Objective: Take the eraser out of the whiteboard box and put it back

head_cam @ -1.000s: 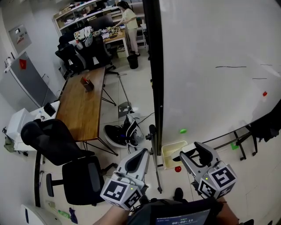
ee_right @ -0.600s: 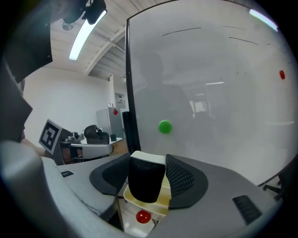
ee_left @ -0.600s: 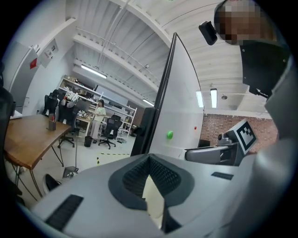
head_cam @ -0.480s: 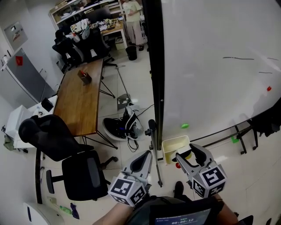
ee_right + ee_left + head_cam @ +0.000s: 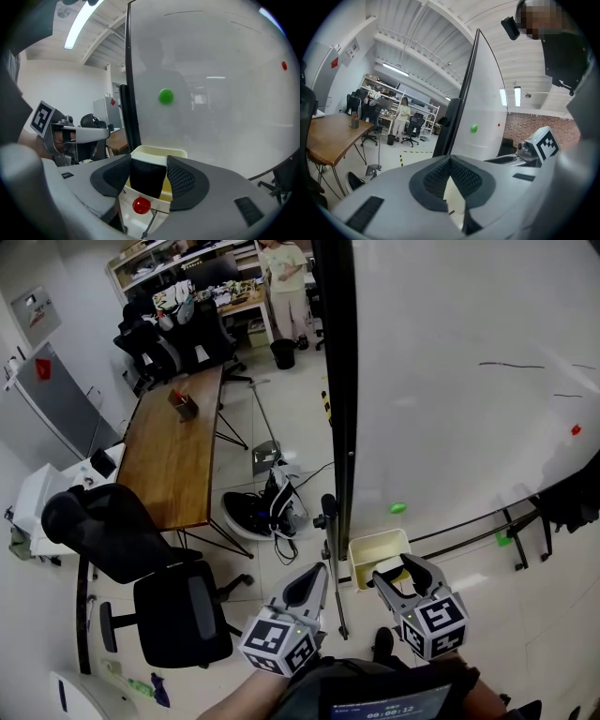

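Whiteboard [image 5: 450, 427] ahead: right gripper [image 5: 405, 570] is gripping eraser [image 5: 147, 177], likely needing lowering into box [image 5: 177, 153] at twelve o'clock; left gripper [image 5: 314, 574] is hanging clenched, empty.

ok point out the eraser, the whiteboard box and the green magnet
eraser [image 5: 146, 180]: right gripper view, its black face
whiteboard box [image 5: 159, 150]: right gripper view, far rim
green magnet [image 5: 165, 96]: right gripper view, its middle

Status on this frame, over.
Left gripper shut, empty. Right gripper shut on eraser, close by box. Nothing seen blocking box.
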{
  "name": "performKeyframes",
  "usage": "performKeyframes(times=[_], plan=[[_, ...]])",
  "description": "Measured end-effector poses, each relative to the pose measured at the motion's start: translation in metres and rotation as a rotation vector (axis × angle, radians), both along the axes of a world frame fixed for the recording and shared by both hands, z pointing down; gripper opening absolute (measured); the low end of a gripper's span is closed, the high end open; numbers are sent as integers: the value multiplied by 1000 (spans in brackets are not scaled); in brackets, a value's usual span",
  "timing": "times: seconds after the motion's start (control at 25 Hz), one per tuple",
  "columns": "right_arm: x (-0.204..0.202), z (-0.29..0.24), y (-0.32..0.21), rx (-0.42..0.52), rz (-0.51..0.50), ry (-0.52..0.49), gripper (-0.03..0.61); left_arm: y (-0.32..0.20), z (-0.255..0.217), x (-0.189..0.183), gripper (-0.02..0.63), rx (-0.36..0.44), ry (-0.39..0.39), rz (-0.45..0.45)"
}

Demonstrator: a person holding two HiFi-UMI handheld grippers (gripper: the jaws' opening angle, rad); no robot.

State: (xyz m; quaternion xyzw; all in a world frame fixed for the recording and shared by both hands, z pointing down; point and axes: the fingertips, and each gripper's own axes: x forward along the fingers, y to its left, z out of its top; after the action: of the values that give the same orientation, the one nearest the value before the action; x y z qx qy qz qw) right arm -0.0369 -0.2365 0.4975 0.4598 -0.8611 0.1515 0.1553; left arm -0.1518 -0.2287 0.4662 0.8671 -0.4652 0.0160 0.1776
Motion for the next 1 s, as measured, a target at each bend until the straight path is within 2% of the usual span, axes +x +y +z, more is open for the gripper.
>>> performKeyframes(times=[0.32, 0.48, 1.0], plan=[[-4, 14, 1, -25, 12, 20, 272, 0, 4, -9, 25, -14, -4, -21], [-5, 20, 2, -38, 18, 27, 272, 1, 4, -9, 25, -24, 25, -27], [-16, 22, 7, 0, -1, 115, 272, 5, 2, -6, 25, -20, 27, -25]])
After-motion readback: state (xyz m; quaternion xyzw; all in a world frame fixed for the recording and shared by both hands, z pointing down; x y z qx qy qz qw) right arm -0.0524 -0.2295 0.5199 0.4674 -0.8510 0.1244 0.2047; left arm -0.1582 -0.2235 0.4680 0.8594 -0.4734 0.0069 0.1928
